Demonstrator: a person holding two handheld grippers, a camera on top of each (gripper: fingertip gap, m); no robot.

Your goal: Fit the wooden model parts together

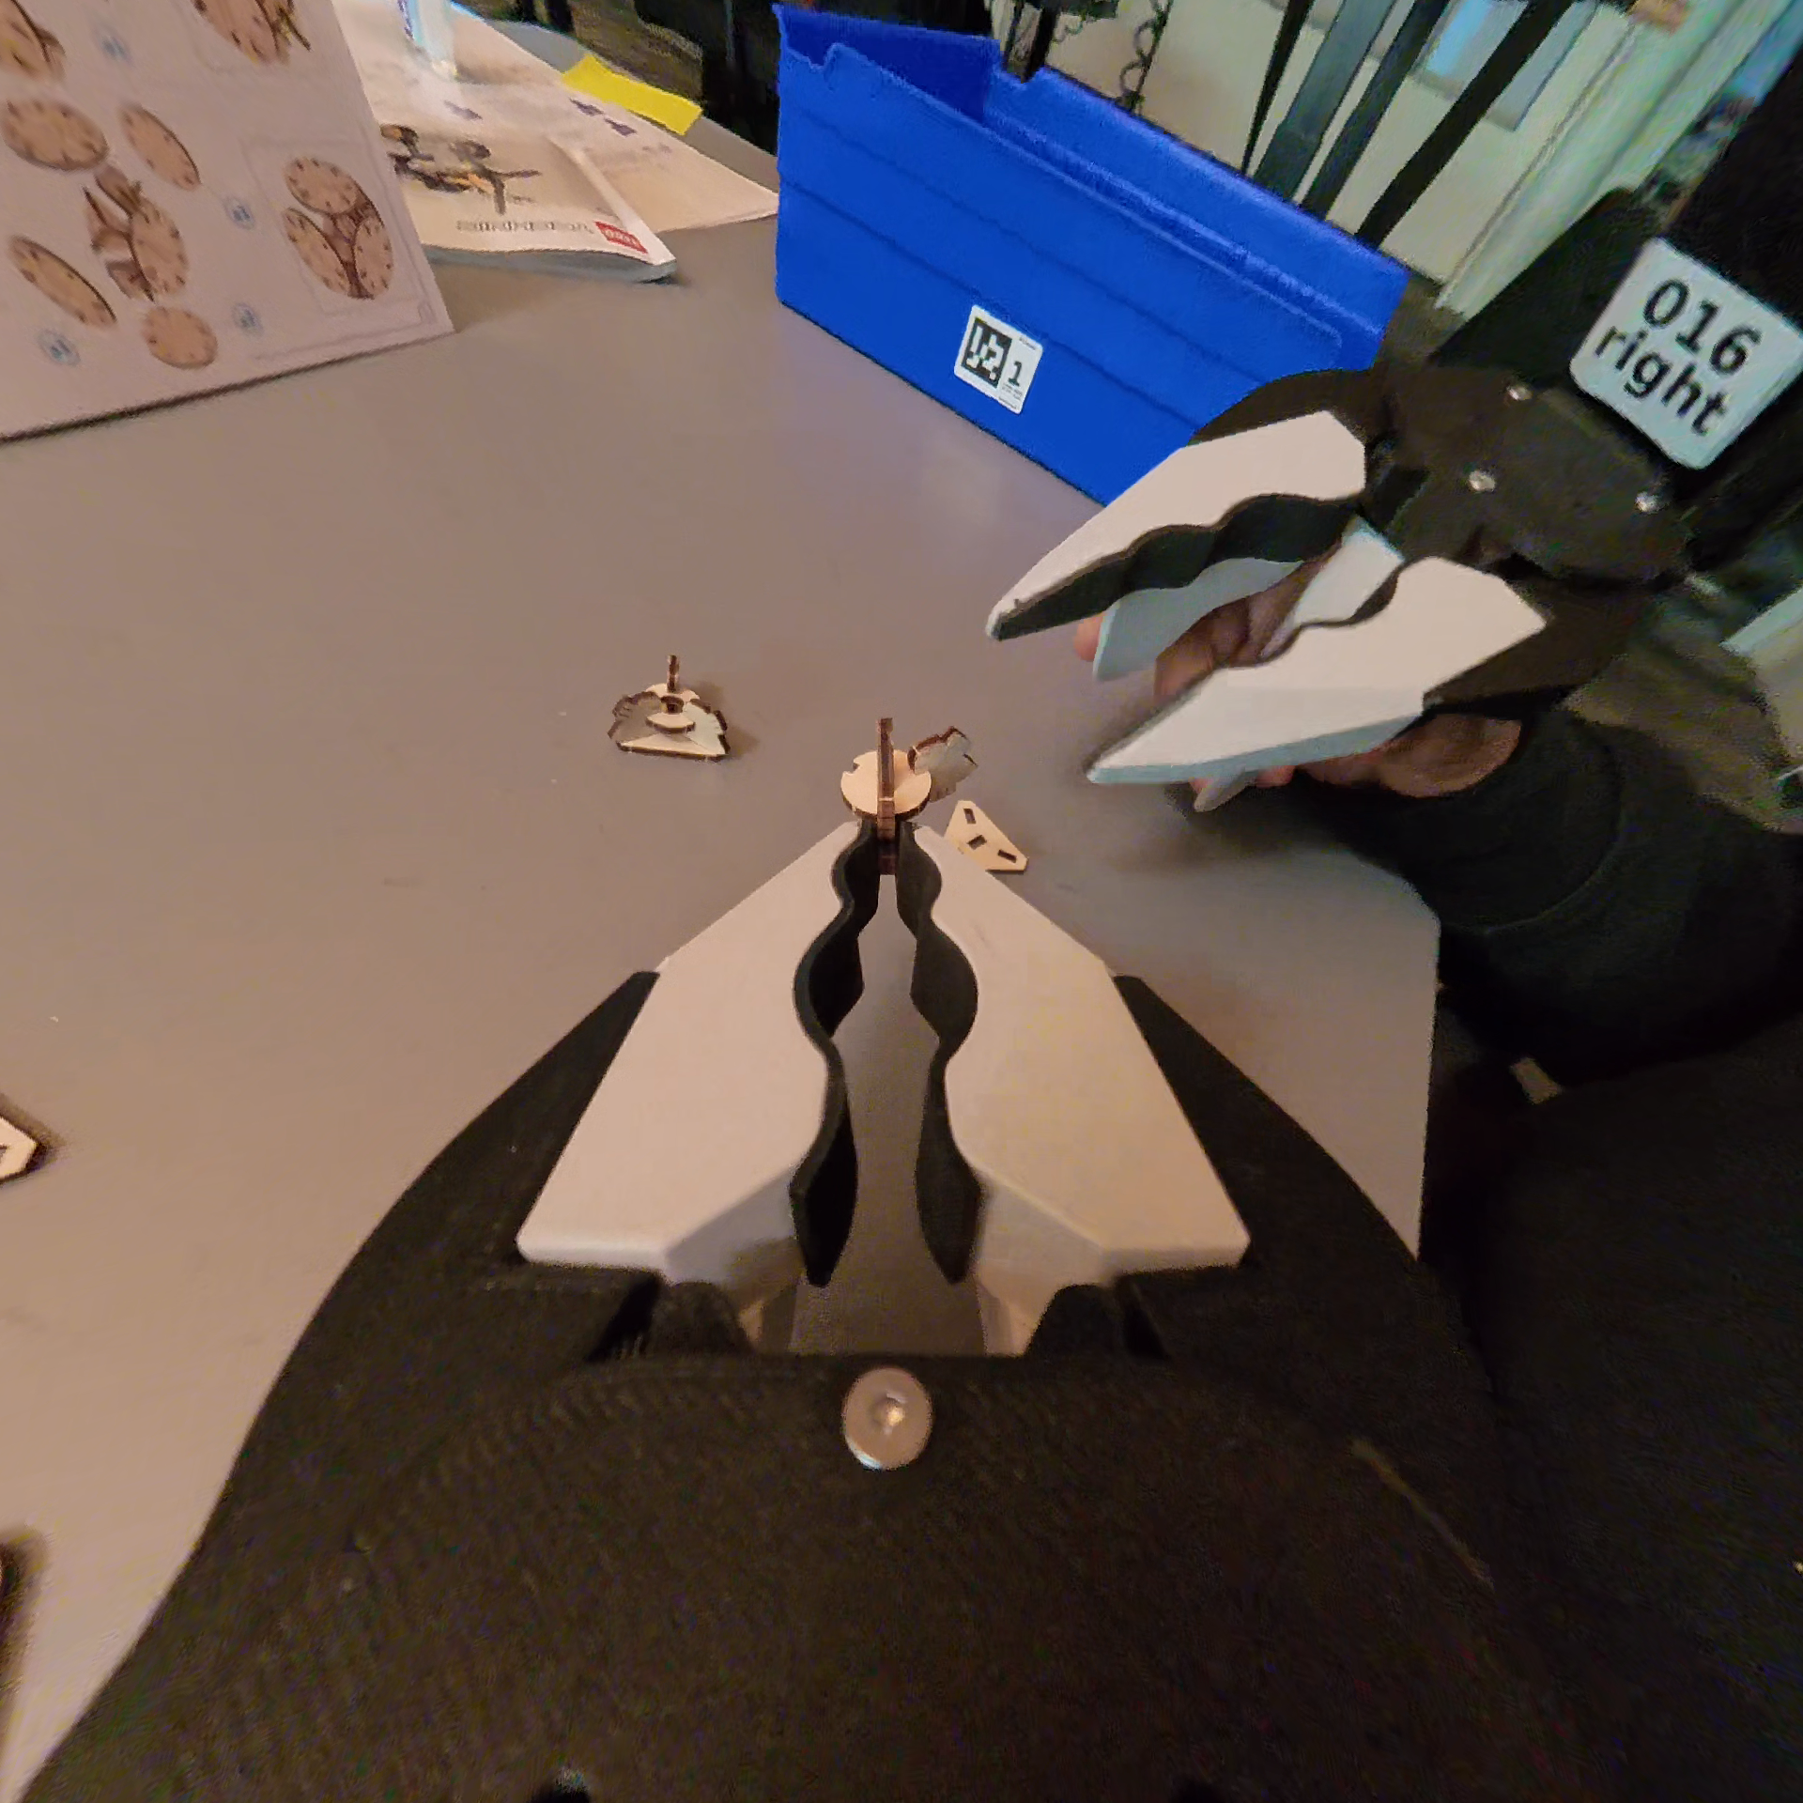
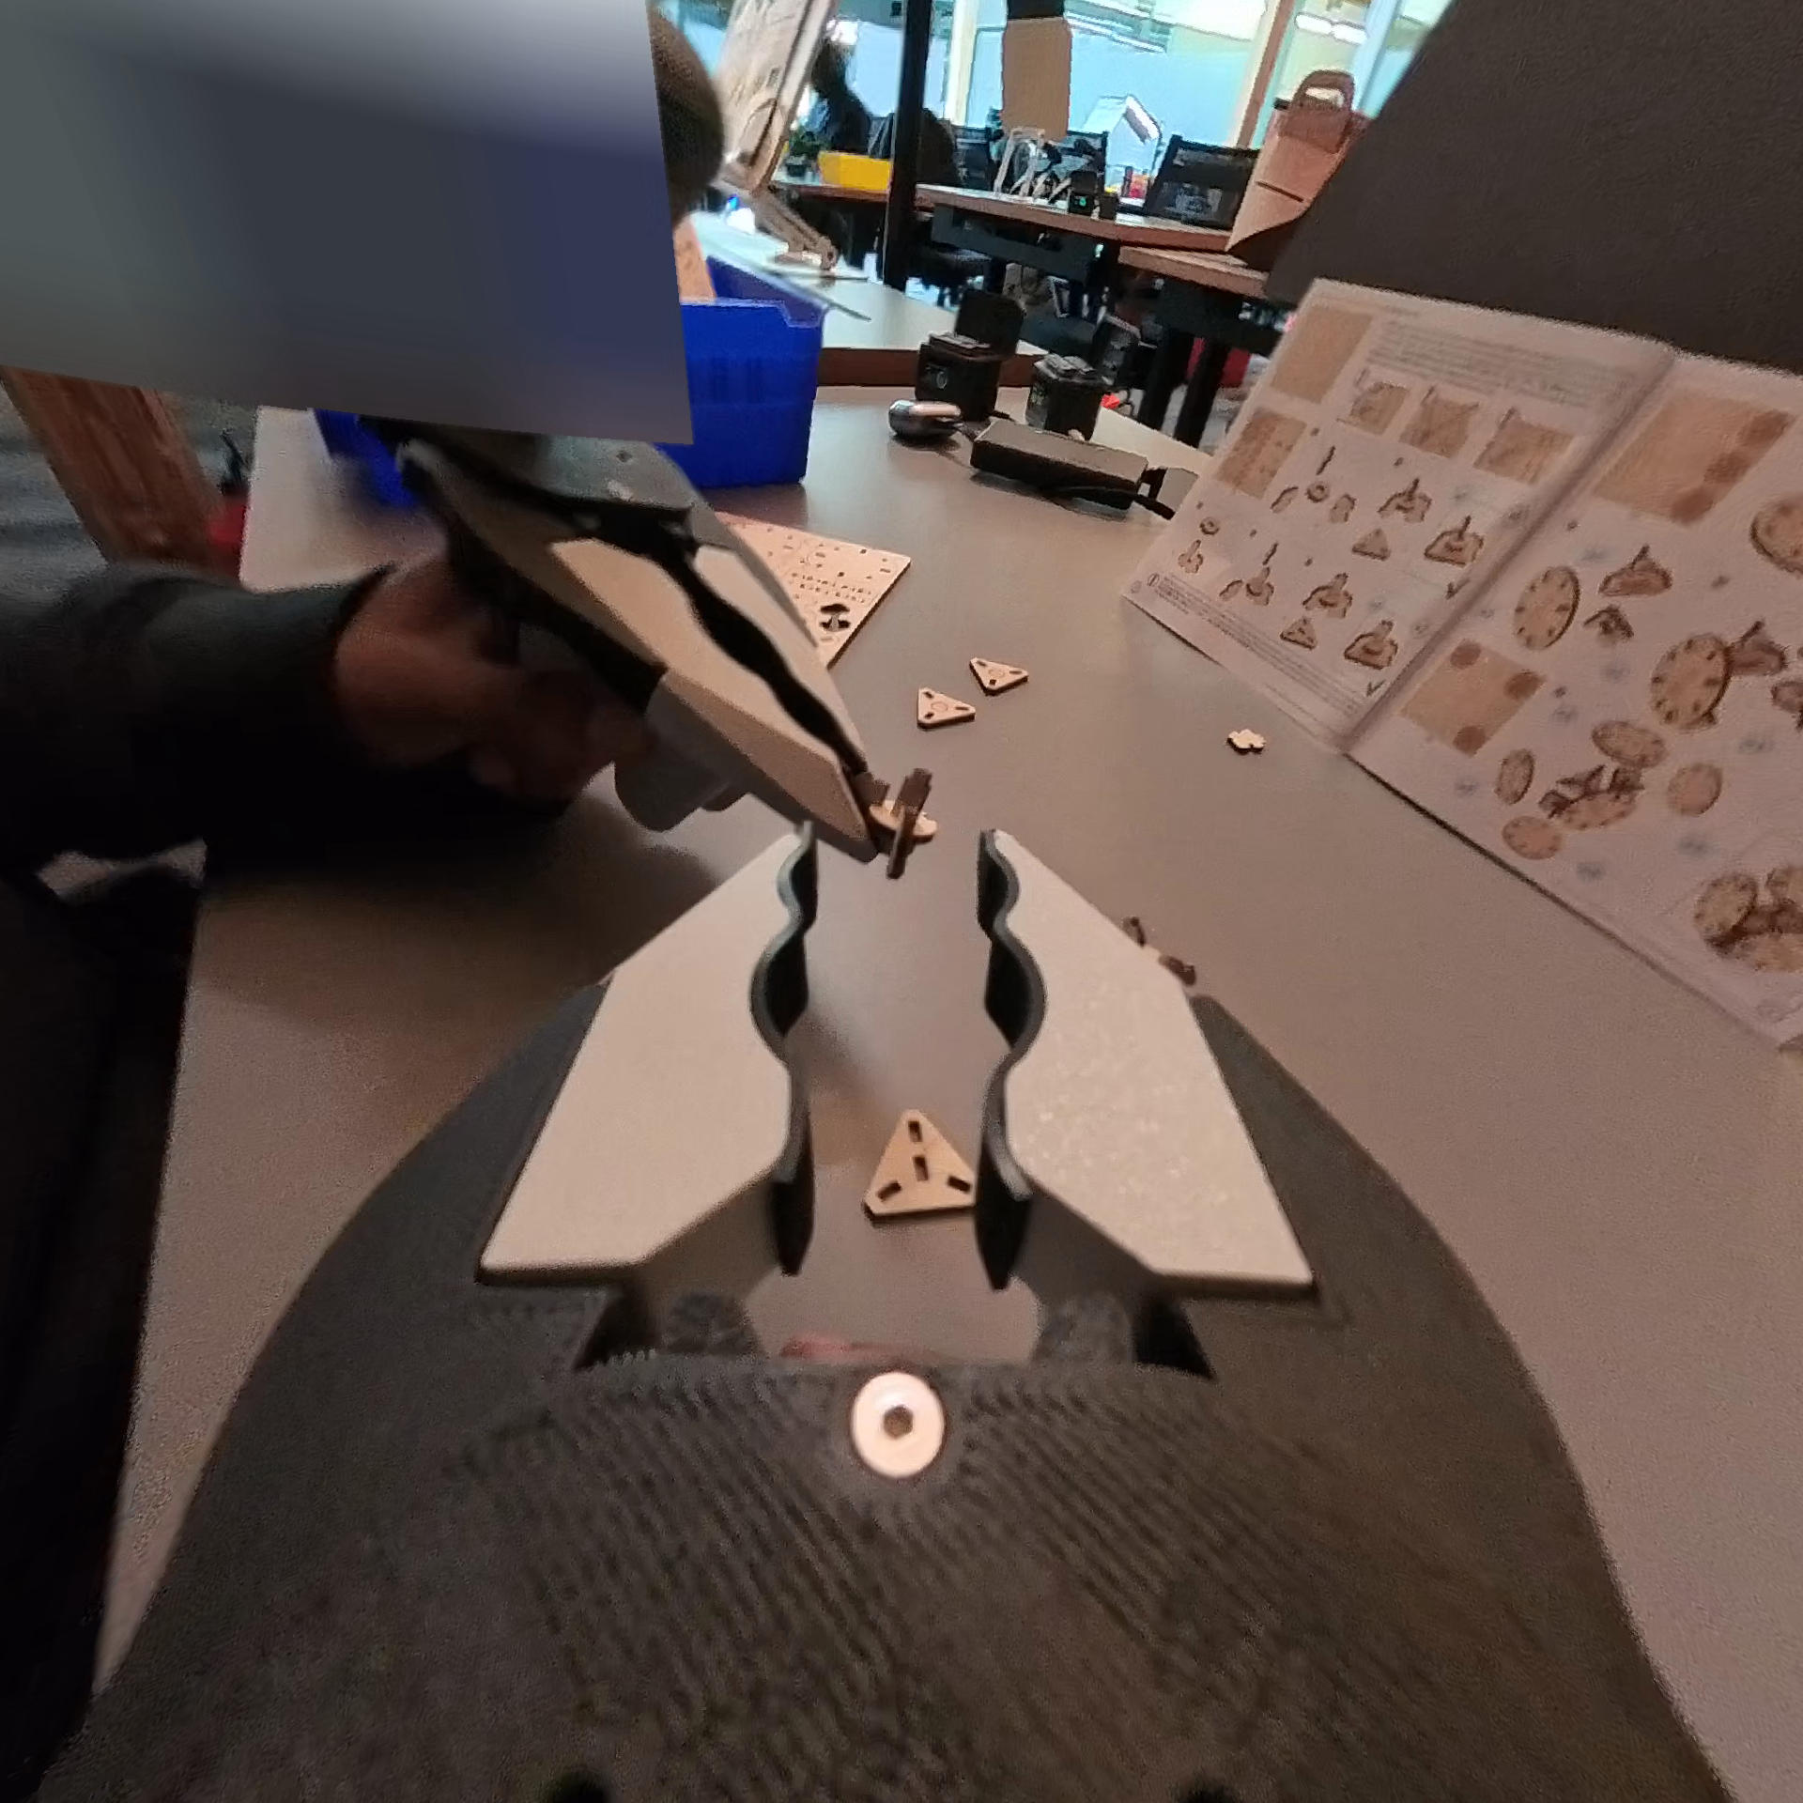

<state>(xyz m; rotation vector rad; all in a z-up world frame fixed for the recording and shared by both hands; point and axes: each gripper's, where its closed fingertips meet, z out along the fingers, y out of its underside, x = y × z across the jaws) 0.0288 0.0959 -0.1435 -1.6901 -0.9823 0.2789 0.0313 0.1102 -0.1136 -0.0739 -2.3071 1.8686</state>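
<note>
While nothing says what the finished build is meant to be, one small wooden assembly [image 1: 669,720] is already slotted together and sits alone on the counter [image 1: 390,605]; a second, a round wooden disc on a thin peg [image 1: 884,781], is pinched by its peg in the left claw [image 1: 883,829], fingers pressed together on it. The right claw [image 2: 893,859] is spread apart with nothing gripped, just beside that disc; a slotted triangle [image 2: 919,1167] lies flat beneath it. Loose triangles [image 2: 971,689] are left unjoined farther off. A blue bin [image 1: 1024,254] stands behind; its contents can't be made out.
</note>
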